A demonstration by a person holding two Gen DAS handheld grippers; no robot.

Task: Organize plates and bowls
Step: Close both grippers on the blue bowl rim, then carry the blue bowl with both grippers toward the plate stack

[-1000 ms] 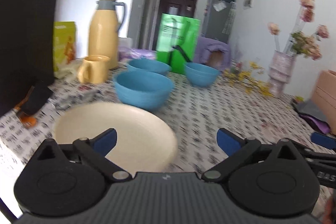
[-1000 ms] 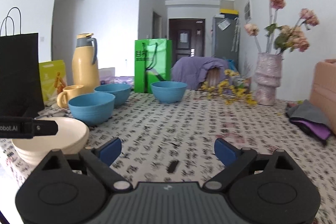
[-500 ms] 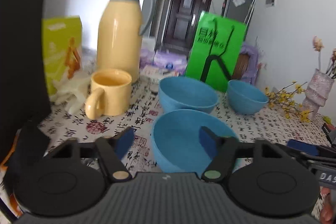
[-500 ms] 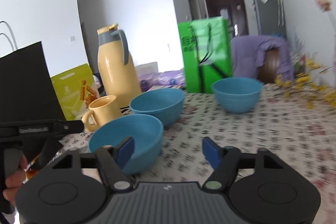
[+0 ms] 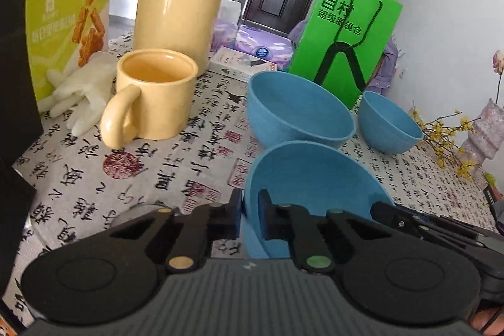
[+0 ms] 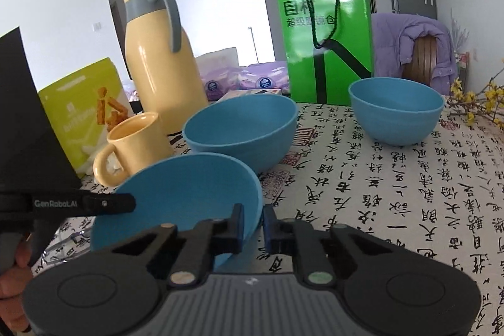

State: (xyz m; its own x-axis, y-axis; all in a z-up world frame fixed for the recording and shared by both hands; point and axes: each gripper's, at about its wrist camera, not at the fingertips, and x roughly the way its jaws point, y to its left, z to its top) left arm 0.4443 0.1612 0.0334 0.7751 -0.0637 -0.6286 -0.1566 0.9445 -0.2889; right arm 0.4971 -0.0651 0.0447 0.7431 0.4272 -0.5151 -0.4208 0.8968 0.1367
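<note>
1. Both sets of jaws have just been closing and now clamp the rim of the nearest blue bowl (image 5: 312,178), one pad inside the wall and one outside: the left gripper (image 5: 250,211) grips its left edge and the right gripper (image 6: 253,225) its right edge.
2. That bowl sits at the near side of the worktop (image 6: 393,188), which is covered by a cloth printed with black calligraphy and red seals.
3. A second blue bowl (image 6: 241,128) stands just behind it, so near that I cannot tell whether the two touch.
4. A third blue bowl (image 6: 396,111) stands apart, further back and to the right.
5. To the left of the bowls is a yellow mug (image 5: 151,98), its handle turned toward the near edge, with a tall yellow flask (image 6: 160,59) right behind it.
6. A pale glove (image 5: 78,93) lies beside the mug, in front of a lime snack bag (image 5: 63,18).
7. A bright green paper bag (image 6: 324,37) stands upright behind the bowls.
8. Yellow flowering twigs (image 5: 444,134) lie at the far right.
9. A person's hand (image 6: 12,282) shows at the lower left of the right wrist view.
</note>
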